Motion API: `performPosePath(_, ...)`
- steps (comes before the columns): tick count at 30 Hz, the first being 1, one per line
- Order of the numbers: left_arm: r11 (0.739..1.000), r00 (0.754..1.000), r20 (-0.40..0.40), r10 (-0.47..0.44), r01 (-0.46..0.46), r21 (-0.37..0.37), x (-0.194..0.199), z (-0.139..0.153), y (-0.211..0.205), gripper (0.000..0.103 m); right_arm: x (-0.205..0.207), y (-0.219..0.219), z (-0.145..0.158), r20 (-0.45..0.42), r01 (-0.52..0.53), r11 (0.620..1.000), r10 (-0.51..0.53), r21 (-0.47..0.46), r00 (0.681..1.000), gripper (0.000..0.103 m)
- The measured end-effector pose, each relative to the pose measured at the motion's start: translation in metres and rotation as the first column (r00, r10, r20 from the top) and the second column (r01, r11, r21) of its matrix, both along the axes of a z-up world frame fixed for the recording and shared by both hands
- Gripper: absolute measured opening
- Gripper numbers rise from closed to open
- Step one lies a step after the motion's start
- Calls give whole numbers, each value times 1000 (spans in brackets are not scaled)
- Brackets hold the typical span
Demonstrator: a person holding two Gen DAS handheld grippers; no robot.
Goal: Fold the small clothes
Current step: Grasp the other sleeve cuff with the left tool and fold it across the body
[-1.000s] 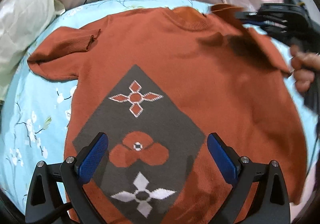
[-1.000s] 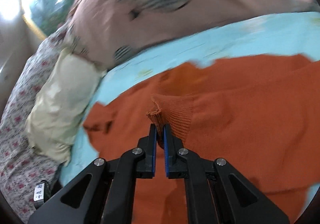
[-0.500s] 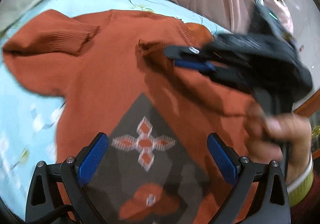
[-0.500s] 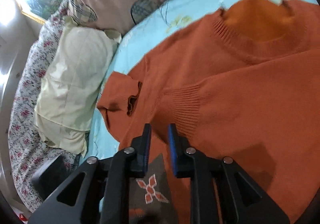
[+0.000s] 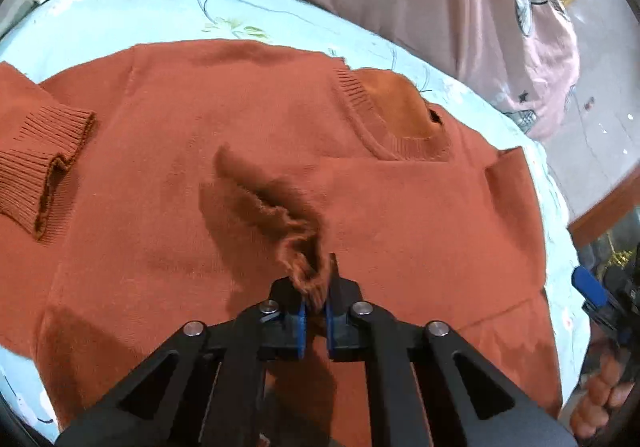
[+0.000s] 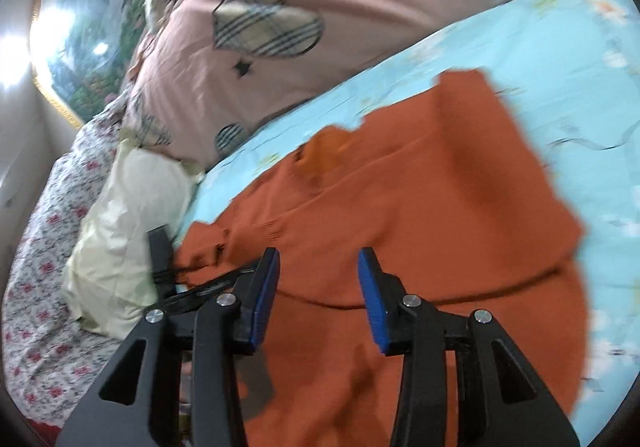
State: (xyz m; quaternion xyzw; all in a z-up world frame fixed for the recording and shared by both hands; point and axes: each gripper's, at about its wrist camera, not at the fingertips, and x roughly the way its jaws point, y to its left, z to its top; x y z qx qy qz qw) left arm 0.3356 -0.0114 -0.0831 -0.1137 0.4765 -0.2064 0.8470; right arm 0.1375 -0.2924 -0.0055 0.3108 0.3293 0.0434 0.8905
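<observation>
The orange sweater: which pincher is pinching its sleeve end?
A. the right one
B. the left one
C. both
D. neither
B: the left gripper is shut on the sleeve cuff of the orange sweater; the right gripper stands open with nothing between its pads.

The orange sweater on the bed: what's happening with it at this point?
A person is folding an orange knit sweater spread on a light blue floral sheet. The left gripper has just clamped shut on the ribbed cuff of the sleeve folded across the chest. The right gripper has just been opening, nothing sits between its pads, and it hovers over the sweater's side. The other sleeve cuff lies folded in on the sweater's far side.
</observation>
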Motion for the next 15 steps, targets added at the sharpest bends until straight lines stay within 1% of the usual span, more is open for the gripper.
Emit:
performPosePath(2,998,996,86,29,-34,57,-10,17,10,5,-11,-20,1,-17,54,997,-55,-53,998,42)
performPosePath(3,995,991,121,57,-66,69,-12,25,20,5,-14,-30,-1,-31,79,994,-81,-72,996,42)
performPosePath(4,993,987,136,83,-94,74,-10,29,28,5,-15,-41,-4,-49,105,991,-110,-87,993,42)
performPosePath(5,991,986,133,97,-107,74,-7,29,38,5,-14,-53,-8,-65,130,987,-137,-94,988,42)
performPosePath(7,992,990,95,100,-106,61,2,24,49,5,-3,-72,-17,-99,160,981,-171,-110,980,42)
performPosePath(9,991,991,96,93,-101,82,3,22,47,5,12,-86,-26,-127,176,976,-193,-129,973,43)
performPosePath(11,989,991,106,83,-94,110,3,20,41,6,30,-94,-32,-156,166,976,-188,-140,970,49)
performPosePath(12,988,991,106,81,-94,119,2,18,40,6,41,-97,-36,-174,157,976,-182,-150,968,58)
performPosePath(13,988,991,103,81,-93,124,-1,16,39,6,57,-99,-42,-200,137,977,-169,-166,965,62)
performPosePath(15,987,993,85,79,-89,130,-2,10,37,6,69,-101,-55,-228,113,977,-154,-182,961,62)
